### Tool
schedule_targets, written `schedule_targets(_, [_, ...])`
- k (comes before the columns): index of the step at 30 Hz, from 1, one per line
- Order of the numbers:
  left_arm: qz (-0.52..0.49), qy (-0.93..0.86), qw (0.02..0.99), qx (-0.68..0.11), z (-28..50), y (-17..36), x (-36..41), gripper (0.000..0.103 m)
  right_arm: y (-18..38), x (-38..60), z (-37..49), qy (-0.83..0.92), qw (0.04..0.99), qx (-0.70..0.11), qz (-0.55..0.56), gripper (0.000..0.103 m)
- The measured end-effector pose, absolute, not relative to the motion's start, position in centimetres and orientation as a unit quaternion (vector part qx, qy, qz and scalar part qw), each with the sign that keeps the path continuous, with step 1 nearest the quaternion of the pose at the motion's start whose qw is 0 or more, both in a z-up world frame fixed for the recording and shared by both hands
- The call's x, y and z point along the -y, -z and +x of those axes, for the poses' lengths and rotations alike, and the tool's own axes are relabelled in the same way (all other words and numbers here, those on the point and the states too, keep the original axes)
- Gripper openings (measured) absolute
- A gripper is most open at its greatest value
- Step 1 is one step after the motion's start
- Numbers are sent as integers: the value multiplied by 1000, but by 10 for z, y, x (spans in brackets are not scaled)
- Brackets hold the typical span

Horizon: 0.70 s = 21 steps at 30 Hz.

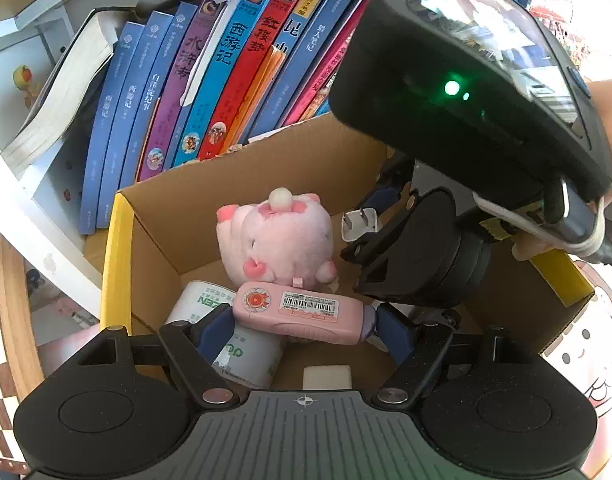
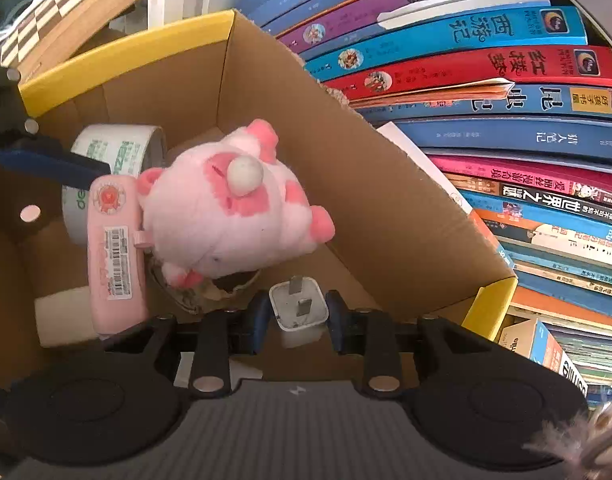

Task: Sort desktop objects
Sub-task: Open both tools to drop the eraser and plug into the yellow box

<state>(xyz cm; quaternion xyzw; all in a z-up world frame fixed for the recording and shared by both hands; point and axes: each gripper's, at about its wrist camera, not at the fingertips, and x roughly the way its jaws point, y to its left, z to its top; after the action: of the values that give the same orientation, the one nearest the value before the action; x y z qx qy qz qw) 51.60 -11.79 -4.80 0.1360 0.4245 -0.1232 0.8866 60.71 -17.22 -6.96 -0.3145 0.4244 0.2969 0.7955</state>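
Pink plush pig (image 1: 277,236), yellow-edged brown box (image 1: 117,264), white charger (image 2: 299,308).

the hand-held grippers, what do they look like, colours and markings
Both match. The left hand-held gripper has a ribbed dark grey base with a small white crosshair mark, two round black housings, black linkage bars with silver rivets, and blue finger pads. The right hand-held gripper looks the same but carries a small lightning-bolt mark. Seen from the left wrist, its black body shows a green light and a glossy top.
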Motion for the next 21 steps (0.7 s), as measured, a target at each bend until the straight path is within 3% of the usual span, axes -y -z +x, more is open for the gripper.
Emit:
schedule_targets(4, [130, 116, 886, -430, 516, 47, 117, 82, 69, 176, 606, -296, 799, -423, -309, 36])
schedule_targets(7, [126, 111, 885, -434, 517, 46, 116, 84, 66, 179, 604, -288, 809, -418, -295, 50])
schedule_targets(11, [134, 112, 890, -420, 505, 35, 117, 85, 56, 183, 596, -284, 824, -413, -263, 59])
schedule_targets(21, [151, 118, 907, -376, 465, 3, 116, 87, 1, 192, 556, -264, 868, -366, -204, 71])
